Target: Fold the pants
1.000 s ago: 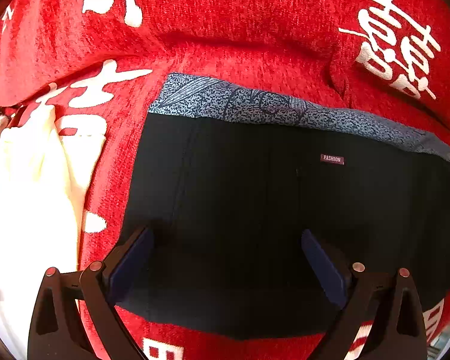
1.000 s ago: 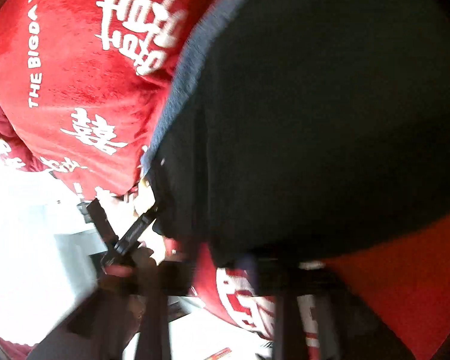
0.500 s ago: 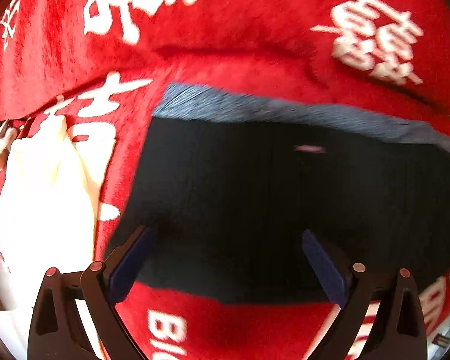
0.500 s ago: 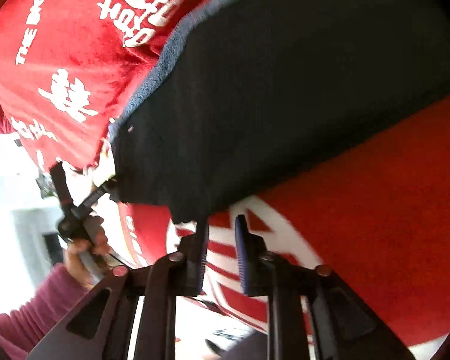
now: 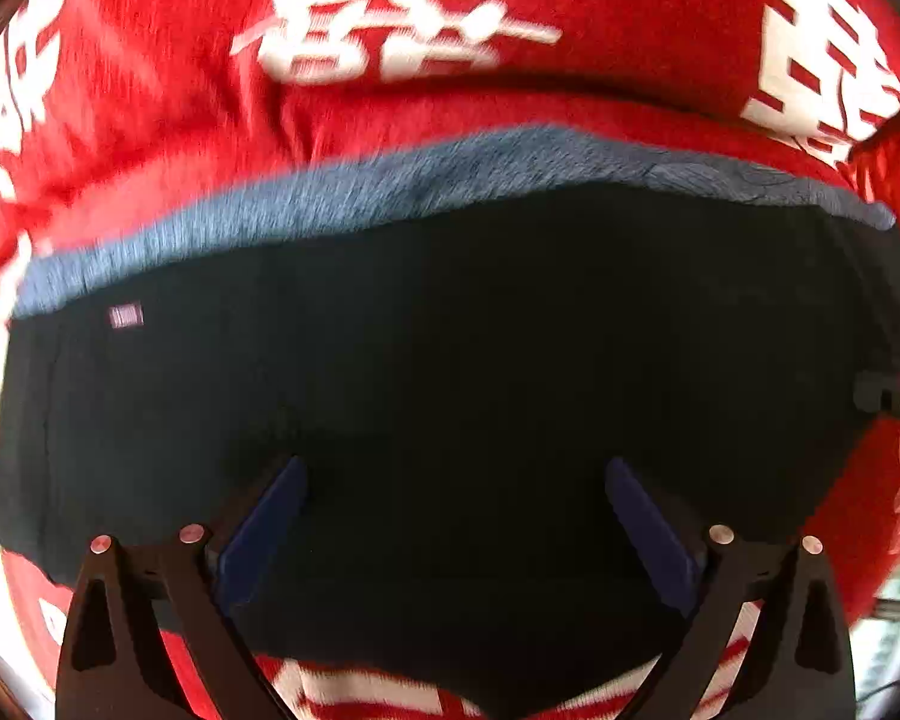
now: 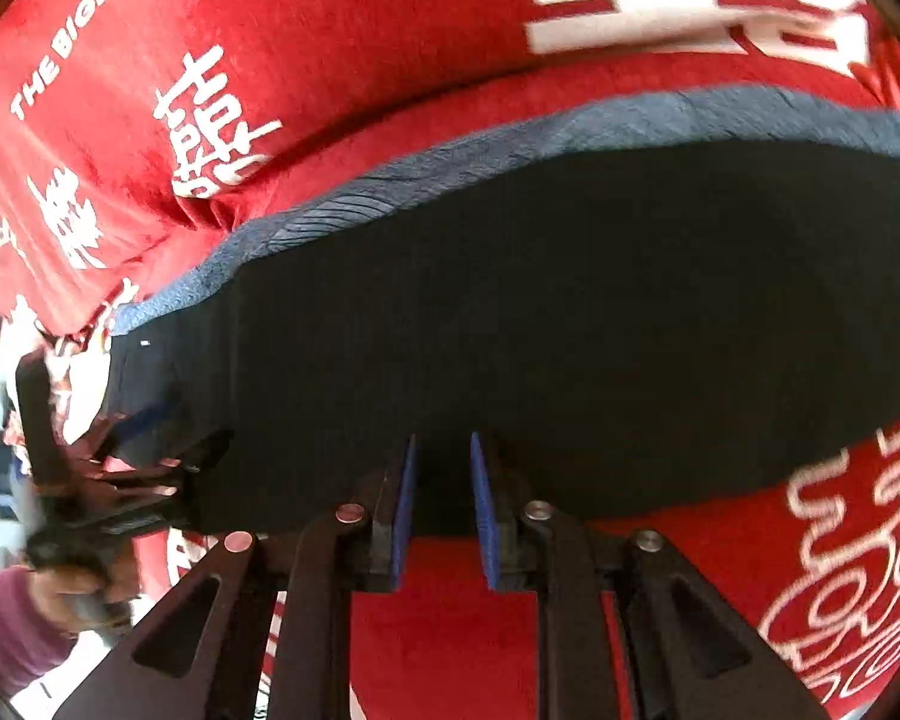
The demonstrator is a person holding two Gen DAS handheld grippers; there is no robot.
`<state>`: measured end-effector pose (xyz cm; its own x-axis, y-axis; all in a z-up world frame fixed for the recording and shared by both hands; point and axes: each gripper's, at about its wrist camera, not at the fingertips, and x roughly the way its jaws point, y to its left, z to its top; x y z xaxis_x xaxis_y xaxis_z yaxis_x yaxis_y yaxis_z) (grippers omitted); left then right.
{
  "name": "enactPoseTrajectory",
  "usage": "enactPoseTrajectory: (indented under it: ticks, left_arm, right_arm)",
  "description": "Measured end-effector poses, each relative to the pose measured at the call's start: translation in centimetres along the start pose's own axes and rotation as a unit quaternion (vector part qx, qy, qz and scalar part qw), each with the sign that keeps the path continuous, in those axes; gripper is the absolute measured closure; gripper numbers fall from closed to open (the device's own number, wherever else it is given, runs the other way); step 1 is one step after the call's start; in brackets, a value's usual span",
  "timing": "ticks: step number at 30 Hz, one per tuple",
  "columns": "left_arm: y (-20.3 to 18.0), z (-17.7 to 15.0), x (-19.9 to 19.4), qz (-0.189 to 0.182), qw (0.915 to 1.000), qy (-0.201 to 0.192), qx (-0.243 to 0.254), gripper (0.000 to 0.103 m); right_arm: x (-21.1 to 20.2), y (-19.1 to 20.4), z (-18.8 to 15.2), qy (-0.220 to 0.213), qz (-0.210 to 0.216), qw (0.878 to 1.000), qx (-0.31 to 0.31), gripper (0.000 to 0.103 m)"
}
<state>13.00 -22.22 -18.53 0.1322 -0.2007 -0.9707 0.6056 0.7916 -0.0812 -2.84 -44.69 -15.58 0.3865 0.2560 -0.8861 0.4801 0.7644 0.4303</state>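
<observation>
The black pants (image 5: 480,360) lie folded flat on a red cloth, with a blue-grey patterned waistband (image 5: 390,192) along the far edge and a small pink label (image 5: 126,316) at the left. My left gripper (image 5: 456,516) is wide open just above the pants' near part, empty. In the right wrist view the pants (image 6: 570,312) fill the middle. My right gripper (image 6: 441,480) is open by a narrow gap at the pants' near edge, with nothing clearly between its pads. The left gripper (image 6: 144,450) shows at the pants' left end.
The red cloth (image 5: 390,0) with white characters and "THE BIG DAY" lettering (image 6: 66,42) covers the whole surface. The tip of the other gripper (image 5: 888,399) shows at the right edge. A hand in a purple sleeve (image 6: 6,630) is at lower left.
The left gripper has swung right over the pants, so the label now sits far left. The right gripper has opened a little and squared up to the pants' near edge.
</observation>
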Motion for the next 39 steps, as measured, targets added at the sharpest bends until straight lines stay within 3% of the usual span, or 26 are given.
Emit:
enactPoseTrajectory:
  ticks: [2, 4, 6, 8, 11, 13, 16, 20, 23, 27, 31, 36, 39]
  left_arm:
    - [0.7, 1.0, -0.6, 0.017, 0.9996, 0.015, -0.014, 0.002]
    - [0.9, 2.7, -2.0, 0.025, 0.9995, -0.014, -0.012, 0.002]
    - [0.7, 5.0, -2.6, 0.028, 0.9987, -0.039, -0.017, 0.002]
    - [0.6, 7.5, -2.2, 0.041, 0.9974, -0.053, -0.027, 0.002]
    - [1.1, 9.7, 0.1, 0.092, 0.9933, -0.056, -0.042, 0.002]
    - [2.4, 10.2, 2.5, 0.124, 0.9895, -0.034, -0.066, 0.002]
    - [4.7, 9.8, 3.5, 0.115, 0.9873, -0.031, -0.105, 0.002]
    - [4.8, 9.4, 2.6, 0.129, 0.9874, -0.028, -0.087, 0.002]
    - [3.7, 9.0, 0.6, 0.111, 0.9904, -0.031, -0.077, 0.002]
    - [-0.1, 7.3, -1.9, 0.077, 0.9957, -0.041, -0.031, 0.002]
    - [-5.3, 5.4, -1.6, 0.044, 0.9987, -0.024, 0.003, 0.002]
    - [-8.7, 3.2, 0.0, 0.037, 0.9992, 0.015, 0.003, 0.002]
    - [-10.1, 2.7, -0.4, 0.048, 0.9988, 0.009, 0.004, 0.002]
  right_arm:
    - [-0.7, -0.4, 0.2, 0.009, 0.005, 0.999, 0.03, 0.082]
    - [-1.4, 0.4, 1.4, -0.007, 0.017, 1.0, 0.017, 0.081]
    - [-1.0, 1.5, 3.4, -0.017, 0.022, 1.0, -0.004, 0.062]
    - [0.1, 2.5, 5.6, -0.021, 0.025, 0.999, -0.008, 0.053]
    - [2.1, 4.0, 8.5, -0.028, 0.02, 0.999, -0.03, 0.053]
    - [3.3, 4.4, 9.3, -0.026, 0.004, 0.999, -0.041, 0.053]
    - [4.4, 3.5, 10.0, -0.022, -0.027, 0.998, -0.049, 0.056]
    - [3.9, 2.1, 10.1, -0.035, -0.036, 0.998, -0.047, 0.061]
    - [2.8, 1.3, 10.0, -0.029, -0.036, 0.999, -0.023, 0.057]
    - [0.1, 0.1, 7.6, -0.034, -0.052, 0.998, -0.015, 0.055]
    - [-1.8, -1.8, 4.9, -0.039, -0.083, 0.996, 0.003, 0.053]
    - [-3.4, -4.9, 2.4, -0.04, -0.082, 0.995, 0.05, 0.053]
    - [-4.3, -6.0, 2.0, -0.045, -0.072, 0.994, 0.064, 0.053]
